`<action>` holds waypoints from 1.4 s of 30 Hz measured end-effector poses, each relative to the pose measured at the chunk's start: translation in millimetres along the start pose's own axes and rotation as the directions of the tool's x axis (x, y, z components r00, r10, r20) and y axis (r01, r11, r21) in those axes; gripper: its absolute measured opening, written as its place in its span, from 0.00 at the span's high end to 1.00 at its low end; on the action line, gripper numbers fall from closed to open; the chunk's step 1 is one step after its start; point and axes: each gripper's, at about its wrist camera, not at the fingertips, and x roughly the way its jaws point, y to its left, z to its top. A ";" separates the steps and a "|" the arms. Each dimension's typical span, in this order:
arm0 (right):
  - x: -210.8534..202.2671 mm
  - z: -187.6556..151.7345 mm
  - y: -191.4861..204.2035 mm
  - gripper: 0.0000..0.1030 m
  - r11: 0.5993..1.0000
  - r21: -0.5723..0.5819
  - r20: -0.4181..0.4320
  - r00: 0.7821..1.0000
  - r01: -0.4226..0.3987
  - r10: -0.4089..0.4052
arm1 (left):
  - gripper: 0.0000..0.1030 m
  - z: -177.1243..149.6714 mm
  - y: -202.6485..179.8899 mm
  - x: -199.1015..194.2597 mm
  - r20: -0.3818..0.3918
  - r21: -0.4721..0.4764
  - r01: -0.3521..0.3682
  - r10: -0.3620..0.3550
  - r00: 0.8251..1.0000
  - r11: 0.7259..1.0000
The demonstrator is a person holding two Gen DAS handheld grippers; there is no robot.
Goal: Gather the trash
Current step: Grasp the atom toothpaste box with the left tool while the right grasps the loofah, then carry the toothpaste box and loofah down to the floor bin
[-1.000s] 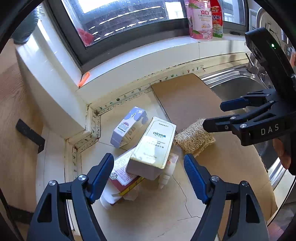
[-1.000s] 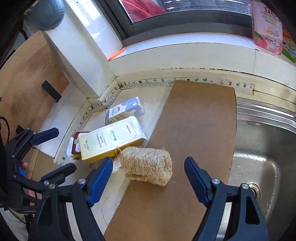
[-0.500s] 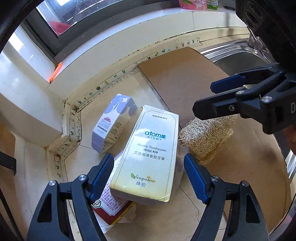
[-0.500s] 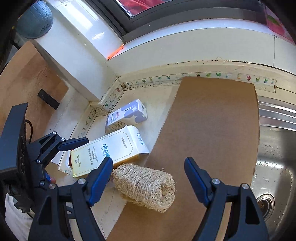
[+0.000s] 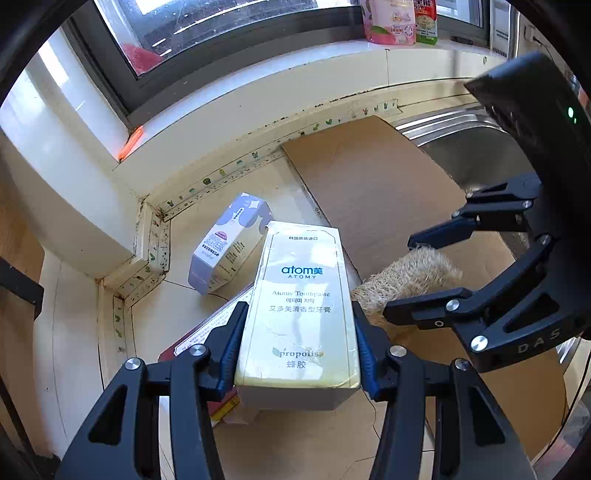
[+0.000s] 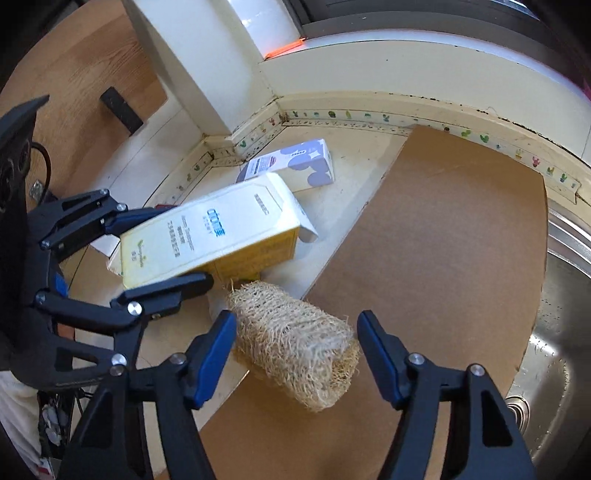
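Observation:
My left gripper (image 5: 297, 350) is shut on a pale yellow Atomy toothpaste box (image 5: 301, 314), with a finger on each long side. The box also shows in the right wrist view (image 6: 210, 236), lifted at its near end. A loofah sponge (image 6: 295, 350) lies on the edge of a cardboard sheet (image 6: 443, 240). My right gripper (image 6: 295, 350) is open with its fingers on either side of the loofah, apart from it. A purple and white box (image 5: 229, 247) lies behind the yellow box. A red and white packet (image 5: 207, 332) lies under it.
A steel sink (image 6: 554, 332) lies to the right of the cardboard. A tiled ledge (image 5: 258, 122) and a window run along the back, with pouches (image 5: 388, 18) on the sill. A white pillar (image 5: 55, 177) stands at the left corner.
My left gripper has moved forward and closed on the yellow box. My right gripper has moved down and forward around the loofah and narrowed somewhat.

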 end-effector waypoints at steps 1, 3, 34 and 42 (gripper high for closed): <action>-1.2 -3.1 2.6 0.41 1.000 -0.010 -0.003 1.000 0.010 -0.010 | 0.51 -2.0 -0.5 -5.5 0.008 -0.004 -0.002 0.002 1.000 1.000; -4.6 -9.0 9.2 0.43 0.999 -0.030 0.001 0.999 0.034 -0.034 | 0.51 -7.8 -2.3 -17.4 0.016 -0.014 -0.004 0.004 1.000 1.000; -186.1 -169.5 195.5 0.64 0.992 0.070 0.280 0.953 0.104 -0.120 | 0.51 -240.0 -73.4 -277.4 0.203 -0.259 -0.009 0.064 0.977 0.966; -162.3 -254.5 232.3 0.63 0.994 0.068 0.287 0.952 0.089 -0.105 | 0.51 -332.1 -92.1 -248.7 0.177 -0.408 0.032 0.045 0.983 0.913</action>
